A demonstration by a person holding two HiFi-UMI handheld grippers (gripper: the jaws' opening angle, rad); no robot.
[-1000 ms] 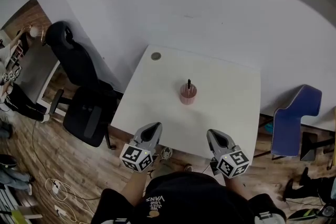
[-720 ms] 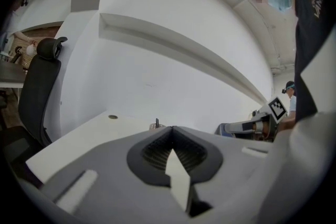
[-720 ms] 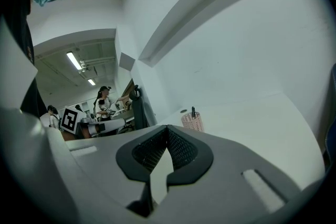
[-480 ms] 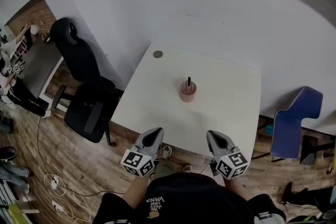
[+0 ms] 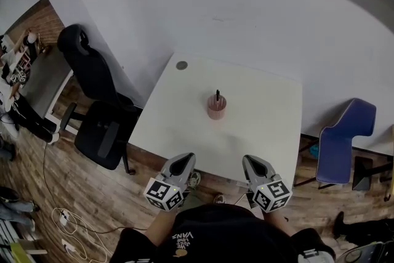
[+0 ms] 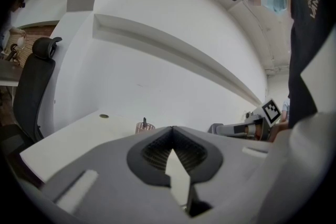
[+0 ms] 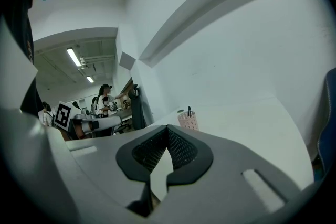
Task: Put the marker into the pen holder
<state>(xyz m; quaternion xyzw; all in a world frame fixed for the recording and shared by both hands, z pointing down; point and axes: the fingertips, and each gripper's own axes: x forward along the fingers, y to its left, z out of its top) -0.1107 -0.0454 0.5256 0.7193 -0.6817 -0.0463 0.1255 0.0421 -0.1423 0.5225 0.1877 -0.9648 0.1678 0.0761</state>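
Note:
A pink mesh pen holder [image 5: 216,108] stands near the middle of the white table [image 5: 265,126]. A black marker [image 5: 217,95] sticks upright out of it. Both grippers hover side by side at the table's near edge, well short of the holder. The left gripper [image 5: 183,162] is shut with nothing between its jaws, and so is the right gripper [image 5: 252,162]. In the left gripper view the holder [image 6: 144,127] and marker [image 6: 145,121] show just beyond the closed jaw tips [image 6: 172,129]. The right gripper view shows the holder [image 7: 187,120] past its closed tips [image 7: 167,128].
A black office chair [image 5: 92,101] stands left of the table and a blue chair [image 5: 341,138] to its right. A round grey grommet [image 5: 181,65] sits at the table's far left corner. Cables [image 5: 64,218] lie on the wood floor. People work at a desk [image 5: 18,71] far left.
The left gripper has drifted slightly to the right; the right gripper has barely moved. The marker stays upright in the holder throughout.

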